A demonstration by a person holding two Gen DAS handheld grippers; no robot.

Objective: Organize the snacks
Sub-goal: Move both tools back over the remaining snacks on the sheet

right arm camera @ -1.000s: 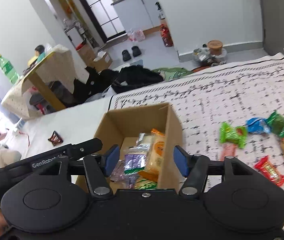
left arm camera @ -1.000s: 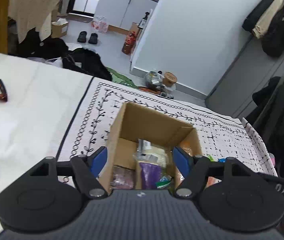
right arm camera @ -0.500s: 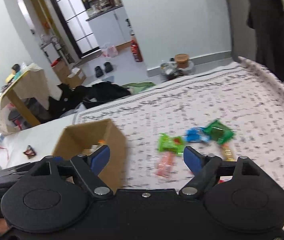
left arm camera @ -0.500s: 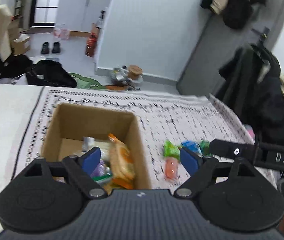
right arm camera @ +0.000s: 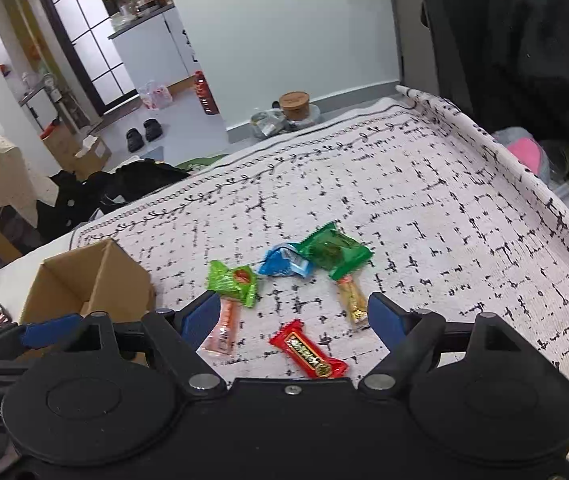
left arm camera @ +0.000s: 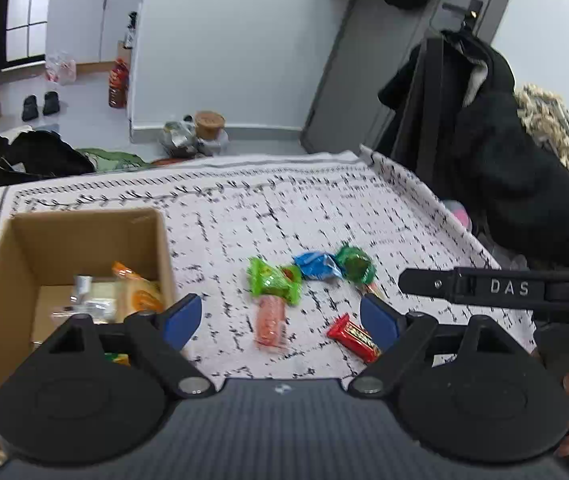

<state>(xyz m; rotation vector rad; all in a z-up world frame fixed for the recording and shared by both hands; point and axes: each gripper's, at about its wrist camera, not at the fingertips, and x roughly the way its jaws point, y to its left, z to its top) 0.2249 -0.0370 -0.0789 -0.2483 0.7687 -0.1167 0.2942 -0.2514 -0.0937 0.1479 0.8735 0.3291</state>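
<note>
**Operator:** Looking down both wrist cameras, I'd call the job part done. The box (left arm camera: 84,280) sits at the left edge of the cloth (left arm camera: 324,208), and I can see several packets already in it, an orange one (left arm camera: 140,292) leaning on its right wall

**Spotter:** What's left out?

**Operator:** Six pieces, bunched mid-cloth, nearer the front edge than the far one. A light green packet (right arm camera: 232,282), a blue one (right arm camera: 284,260) just beside it, a dark green one (right arm camera: 332,250) touching the blue, a tan bar (right arm camera: 352,296) poking out under the dark green, a pink stick (right arm camera: 222,326) partly under the light green, and a red bar (right arm camera: 308,350) closest to me

**Spotter:** And your fingers?

**Operator:** My left gripper (left arm camera: 282,320) is spread wide with nothing in it; the pink stick and red bar show in the gap, but it hangs above them, no contact that I can see. My right gripper (right arm camera: 294,318) is wide too and empty, with the red bar framed between its tips

**Spotter:** So what remains?

**Operator:** I'd judge six picks and drops into the box. The overlapping packets look the fiddliest, so I'd lean toward the red bar first, since it lies clear of the rest
</note>
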